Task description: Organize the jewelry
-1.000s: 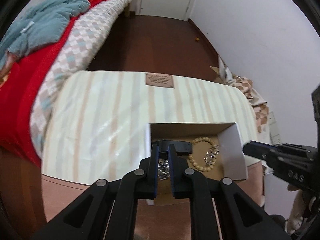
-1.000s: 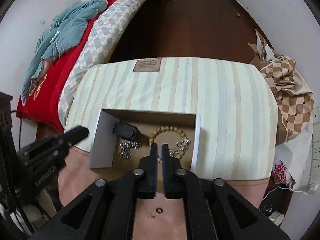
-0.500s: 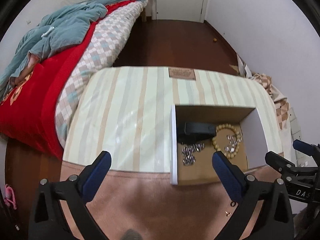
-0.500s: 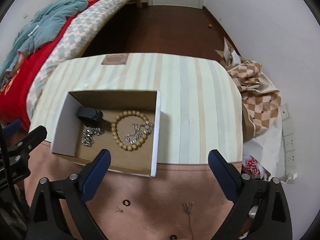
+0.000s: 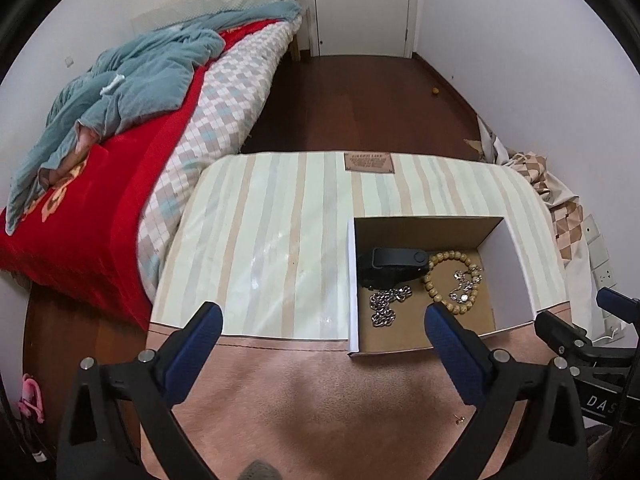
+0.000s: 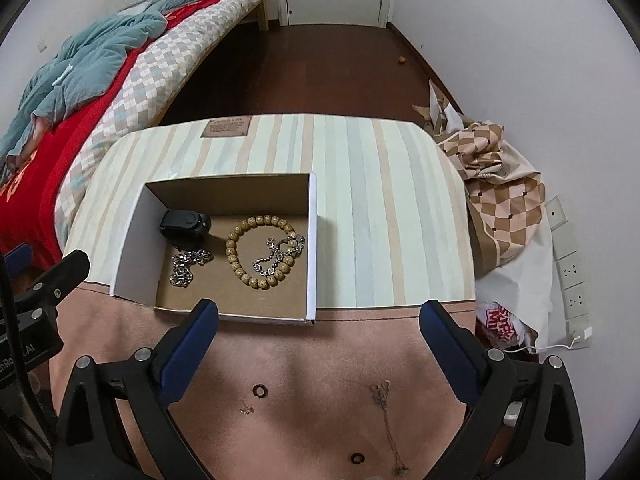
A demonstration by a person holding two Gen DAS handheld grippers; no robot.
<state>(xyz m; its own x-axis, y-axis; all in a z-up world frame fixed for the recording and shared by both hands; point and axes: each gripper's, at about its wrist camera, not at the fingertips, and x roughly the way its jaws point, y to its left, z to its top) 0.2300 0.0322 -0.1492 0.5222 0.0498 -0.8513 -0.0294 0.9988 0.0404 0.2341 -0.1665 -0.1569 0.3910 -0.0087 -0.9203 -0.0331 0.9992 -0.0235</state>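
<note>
An open cardboard box (image 5: 351, 280) (image 6: 312, 240) stands on the striped tablecloth near the seam with the pink cloth (image 6: 320, 360). Inside lie a black band (image 5: 396, 260) (image 6: 184, 222), a silver chain (image 5: 384, 308) (image 6: 184, 268), a wooden bead bracelet (image 5: 429, 284) (image 6: 232, 248) and a silver bracelet (image 5: 464, 284) (image 6: 276, 254). On the pink cloth lie two dark rings (image 6: 260, 391), a small earring (image 6: 247, 410) and a thin chain (image 6: 384, 412). My left gripper (image 5: 320, 314) is open and empty, left of the box. My right gripper (image 6: 319, 308) is open and empty at the box's near right corner.
A bed with a red blanket (image 5: 80, 220) and a blue quilt runs along the left. Dark wooden floor lies beyond the table. A heap of checkered cloth (image 6: 496, 208) and a printed bag sit at the right by the wall sockets.
Both grippers went from shut to wide open. Both drew back from over the box toward the near edge and tilted up, so more of the room shows.
</note>
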